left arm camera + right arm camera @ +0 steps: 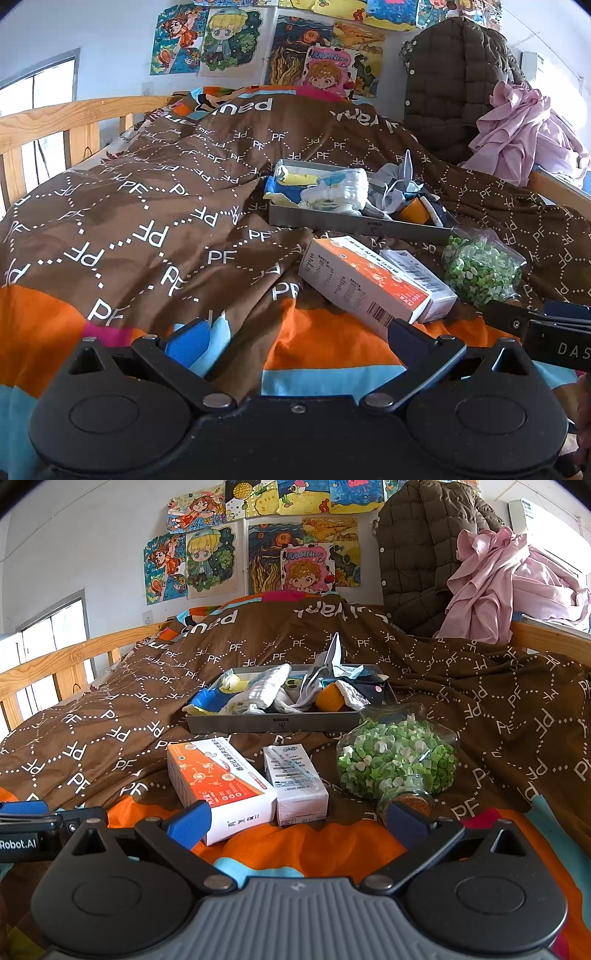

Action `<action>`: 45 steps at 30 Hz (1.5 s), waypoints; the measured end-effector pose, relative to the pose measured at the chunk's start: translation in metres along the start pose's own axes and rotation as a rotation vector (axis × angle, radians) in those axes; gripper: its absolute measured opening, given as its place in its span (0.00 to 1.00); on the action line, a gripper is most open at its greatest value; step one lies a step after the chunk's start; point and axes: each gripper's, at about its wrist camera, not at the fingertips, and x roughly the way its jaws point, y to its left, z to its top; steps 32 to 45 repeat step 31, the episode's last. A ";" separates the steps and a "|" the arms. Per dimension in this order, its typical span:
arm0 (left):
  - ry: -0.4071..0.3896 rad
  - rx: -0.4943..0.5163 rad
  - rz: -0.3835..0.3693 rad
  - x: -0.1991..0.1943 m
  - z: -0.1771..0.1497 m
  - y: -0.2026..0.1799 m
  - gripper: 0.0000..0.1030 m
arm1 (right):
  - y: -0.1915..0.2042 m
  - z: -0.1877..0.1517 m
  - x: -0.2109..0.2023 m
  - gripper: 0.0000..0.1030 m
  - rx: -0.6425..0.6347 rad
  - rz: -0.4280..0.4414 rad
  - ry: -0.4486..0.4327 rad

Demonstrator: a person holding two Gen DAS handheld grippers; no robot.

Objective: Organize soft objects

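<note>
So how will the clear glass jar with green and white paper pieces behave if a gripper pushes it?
The clear glass jar full of green and white paper pieces lies on its side on the soft brown quilt, so it may roll, though the folds could slow it. Glass looks slippery and fragile. Its cork-stoppered neck points toward the open right gripper.

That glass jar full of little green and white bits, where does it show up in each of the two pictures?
Left wrist view: the jar of green and white bits lies at right of centre, right of the orange-and-white box.
Right wrist view: the jar lies just right of centre, its cork end toward the camera.
Shared landmark: the grey tray of soft items sits just behind it in both.
</note>
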 end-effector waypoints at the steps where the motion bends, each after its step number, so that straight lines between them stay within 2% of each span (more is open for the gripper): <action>1: 0.001 -0.002 0.002 0.000 0.000 0.000 0.99 | 0.001 0.000 0.000 1.00 0.000 0.000 0.000; 45: -0.004 -0.008 0.015 -0.001 0.000 0.002 0.99 | 0.001 -0.001 0.000 1.00 0.001 0.003 0.003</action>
